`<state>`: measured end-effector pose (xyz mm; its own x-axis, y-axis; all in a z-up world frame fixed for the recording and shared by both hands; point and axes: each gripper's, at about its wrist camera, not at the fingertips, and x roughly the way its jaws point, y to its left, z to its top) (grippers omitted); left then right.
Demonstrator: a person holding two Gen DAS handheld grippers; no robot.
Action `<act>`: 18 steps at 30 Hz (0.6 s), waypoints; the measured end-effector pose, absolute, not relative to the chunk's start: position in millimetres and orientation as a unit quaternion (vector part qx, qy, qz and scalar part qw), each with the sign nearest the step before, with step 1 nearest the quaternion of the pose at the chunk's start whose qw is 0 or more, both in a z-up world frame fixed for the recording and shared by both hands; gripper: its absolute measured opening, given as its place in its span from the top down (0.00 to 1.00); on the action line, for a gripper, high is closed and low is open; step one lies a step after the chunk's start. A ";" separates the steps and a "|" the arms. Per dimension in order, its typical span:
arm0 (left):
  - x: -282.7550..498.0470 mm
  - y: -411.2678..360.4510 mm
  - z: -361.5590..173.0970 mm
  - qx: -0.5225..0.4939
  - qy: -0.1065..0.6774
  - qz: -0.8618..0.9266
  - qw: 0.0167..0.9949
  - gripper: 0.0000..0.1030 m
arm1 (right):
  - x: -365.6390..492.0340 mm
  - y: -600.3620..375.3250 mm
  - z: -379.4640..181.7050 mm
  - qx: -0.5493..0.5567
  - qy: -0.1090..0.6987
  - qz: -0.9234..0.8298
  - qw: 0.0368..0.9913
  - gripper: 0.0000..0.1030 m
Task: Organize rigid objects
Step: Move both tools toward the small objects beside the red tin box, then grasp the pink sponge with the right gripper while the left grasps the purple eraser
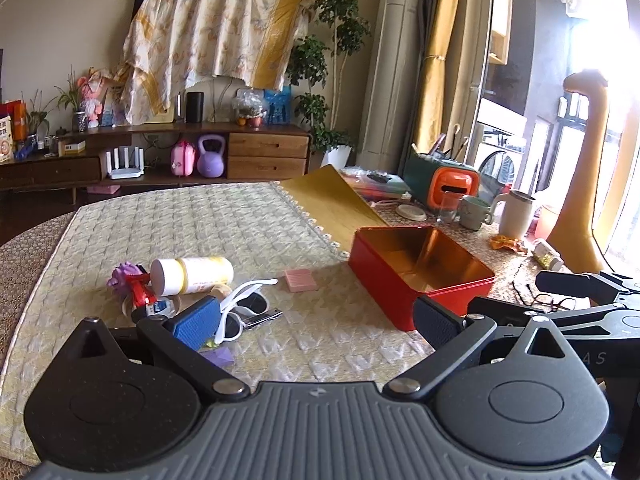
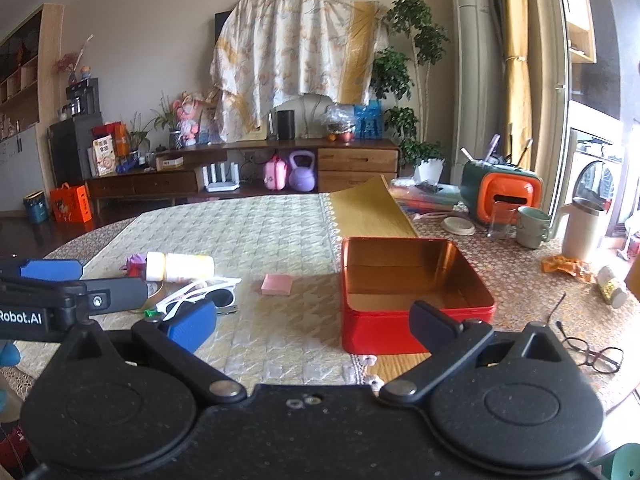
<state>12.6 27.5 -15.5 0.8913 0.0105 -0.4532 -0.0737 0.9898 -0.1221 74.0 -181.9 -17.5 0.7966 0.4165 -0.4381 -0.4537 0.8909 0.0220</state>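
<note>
Both grippers are held low over the near edge of the tabletop, and each is seen with its jaws spread wide and nothing between them: the left gripper points toward the clutter, the right gripper toward the red tin. That tin is set open on the right half of the cloth, its copper-coloured inside bare. A small pink block is laid flat just left of the tin, apart from it. Further left, white sunglasses are found beside a white and yellow bottle lying on its side, with a purple toy touching its capped end. Thin-framed spectacles are placed on the lace cloth to the right of the tin. Cups and an orange box are grouped well behind.
</note>
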 end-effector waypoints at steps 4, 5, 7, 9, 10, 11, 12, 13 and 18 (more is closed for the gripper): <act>21.5 40.2 -22.1 -0.075 0.241 0.041 0.967 0.00 | 83.6 -173.5 -24.1 -0.055 0.226 0.252 0.939 0.00; 24.3 44.3 -23.9 -0.079 0.244 0.046 0.965 0.00 | 86.2 -171.5 -25.1 -0.058 0.227 0.256 0.938 0.00; 30.4 53.6 -27.5 -0.087 0.249 0.060 0.963 0.00 | 92.9 -165.0 -28.1 -0.063 0.231 0.269 0.933 0.00; 36.8 63.7 -30.3 -0.089 0.249 0.073 0.962 0.00 | 98.8 -159.0 -30.4 -0.069 0.234 0.277 0.929 0.00; 39.8 67.9 -31.9 -0.088 0.248 0.081 0.961 0.00 | 102.3 -156.3 -31.8 -0.071 0.236 0.282 0.927 0.00; 43.2 72.6 -33.9 -0.087 0.248 0.087 0.961 0.00 | 105.8 -153.7 -33.4 -0.074 0.238 0.287 0.925 0.00; 46.4 76.8 -36.2 -0.085 0.248 0.092 0.961 0.00 | 109.7 -150.6 -35.1 -0.077 0.242 0.291 0.922 0.00; 49.7 80.5 -39.1 -0.083 0.250 0.100 0.960 0.00 | 113.9 -147.9 -37.0 -0.079 0.247 0.295 0.920 0.00; 62.5 90.8 -59.4 -0.079 0.274 0.107 0.953 0.00 | 135.5 -135.8 -44.1 -0.093 0.254 0.306 0.913 0.01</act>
